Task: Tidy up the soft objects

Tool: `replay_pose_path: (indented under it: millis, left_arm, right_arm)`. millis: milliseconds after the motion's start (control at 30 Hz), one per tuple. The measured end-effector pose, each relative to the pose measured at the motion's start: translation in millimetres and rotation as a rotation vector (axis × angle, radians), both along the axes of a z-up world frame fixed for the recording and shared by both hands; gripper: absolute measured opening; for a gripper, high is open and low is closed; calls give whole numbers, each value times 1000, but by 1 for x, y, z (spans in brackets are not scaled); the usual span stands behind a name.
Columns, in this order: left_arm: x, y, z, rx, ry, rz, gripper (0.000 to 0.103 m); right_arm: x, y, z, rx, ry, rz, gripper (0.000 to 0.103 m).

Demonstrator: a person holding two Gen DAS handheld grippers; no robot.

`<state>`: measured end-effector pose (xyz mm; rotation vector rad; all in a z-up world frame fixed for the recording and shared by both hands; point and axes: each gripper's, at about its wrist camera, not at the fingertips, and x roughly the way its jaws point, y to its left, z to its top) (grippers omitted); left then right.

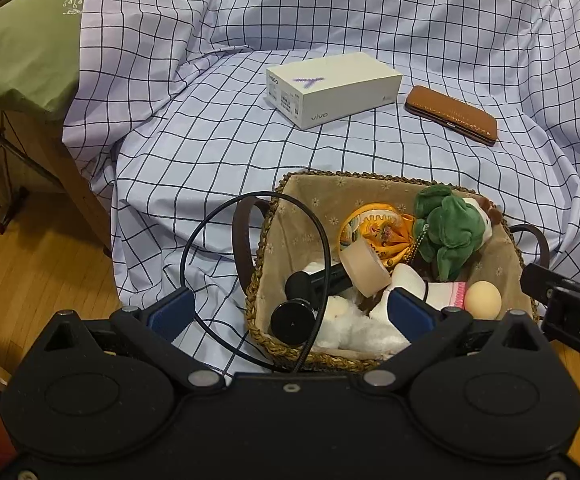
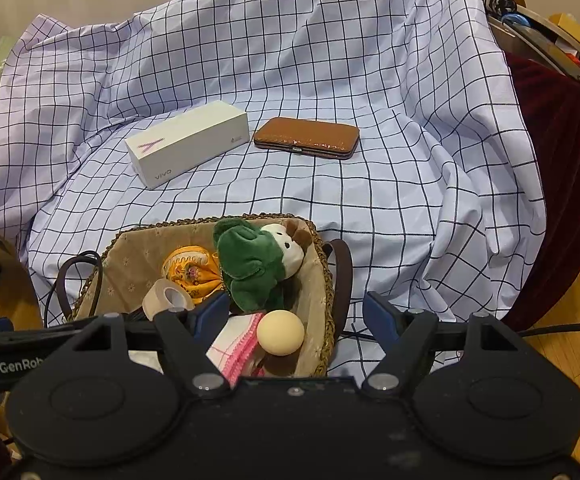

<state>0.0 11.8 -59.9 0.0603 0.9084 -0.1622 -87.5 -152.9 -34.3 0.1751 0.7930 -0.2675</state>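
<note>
Two handheld grippers hover at the near edge of a woven basket (image 1: pixel 258 264) on a checked sheet (image 1: pixel 218 152), lower centre of both frames, as a sort of soft items appears close to done. The left gripper (image 1: pixel 290 312) stands with its jaws wide and nothing between the pads; a loose black cable (image 1: pixel 194 240) loops across its view. The right gripper (image 2: pixel 296 314) is likewise parted about halfway and empty, its left finger over the basket, its right finger outside the rim. Inside the basket lie a green plush toy (image 2: pixel 250 264), an orange patterned pouch (image 2: pixel 188 272), a white fluffy toy (image 1: pixel 354 328), a pink-edged cloth (image 2: pixel 238 344) and a pale foam ball (image 2: pixel 280 333), along with a roll of tape (image 1: pixel 364 272) and a black handled tool (image 1: pixel 310 284). A white phone box (image 1: pixel 330 88) and a brown case (image 1: pixel 450 114), both rigid, sit at upper centre, well apart from the basket. Judged from this, the sound course is to leave those two where they are, lift both grippers straight up clear of the rim, and keep the cable from snagging the basket handle or dragging the toys out
</note>
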Motion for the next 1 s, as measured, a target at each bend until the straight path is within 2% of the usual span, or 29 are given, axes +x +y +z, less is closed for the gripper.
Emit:
replay_pose_path:
  millis: [1000]
  left_arm:
    - [0, 1, -2, 8, 1, -1, 99]
  right_arm:
    - [0, -1, -2, 2, 7, 9, 75]
